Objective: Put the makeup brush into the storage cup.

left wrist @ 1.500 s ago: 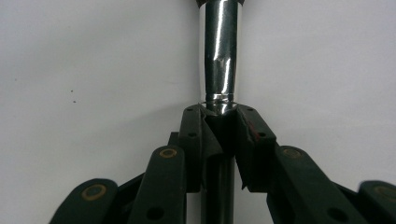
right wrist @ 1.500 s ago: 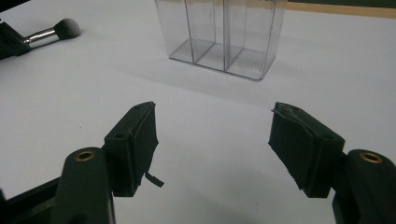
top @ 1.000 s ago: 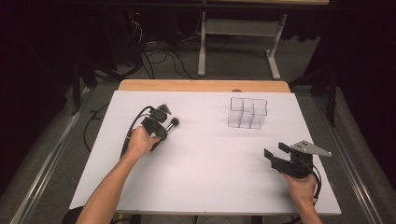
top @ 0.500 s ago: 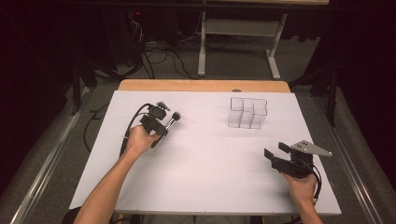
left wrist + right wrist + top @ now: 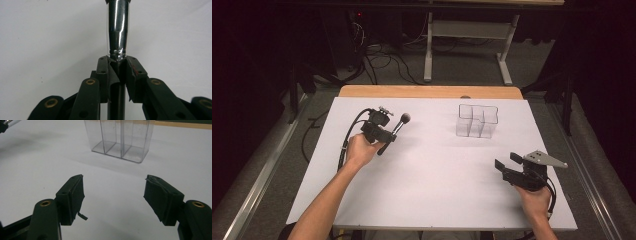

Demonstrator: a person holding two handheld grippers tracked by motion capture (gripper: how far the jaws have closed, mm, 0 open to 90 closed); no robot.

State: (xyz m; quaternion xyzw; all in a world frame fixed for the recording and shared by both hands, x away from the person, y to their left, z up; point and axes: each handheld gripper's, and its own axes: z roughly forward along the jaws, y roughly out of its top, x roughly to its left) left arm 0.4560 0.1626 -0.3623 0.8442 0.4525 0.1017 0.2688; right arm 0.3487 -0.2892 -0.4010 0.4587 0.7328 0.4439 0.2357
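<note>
Left claw (image 5: 387, 134) clamps the makeup brush (image 5: 395, 131) above the counter (image 5: 432, 200), pickup done; clear organizer (image 5: 476, 120) well apart awaits it, right claw (image 5: 508, 162) gaping wide, idle

Left half of worktop (image 5: 432, 190): left hand-held gripper (image 5: 384, 136), makeup brush (image 5: 395, 131) between its jaws, head pointing away from the person.
Far right part: compartment box (image 5: 477, 120), standing on the worktop, well apart from the brush.
Near right corner: right hand-held gripper (image 5: 507, 161), before the box.
</note>
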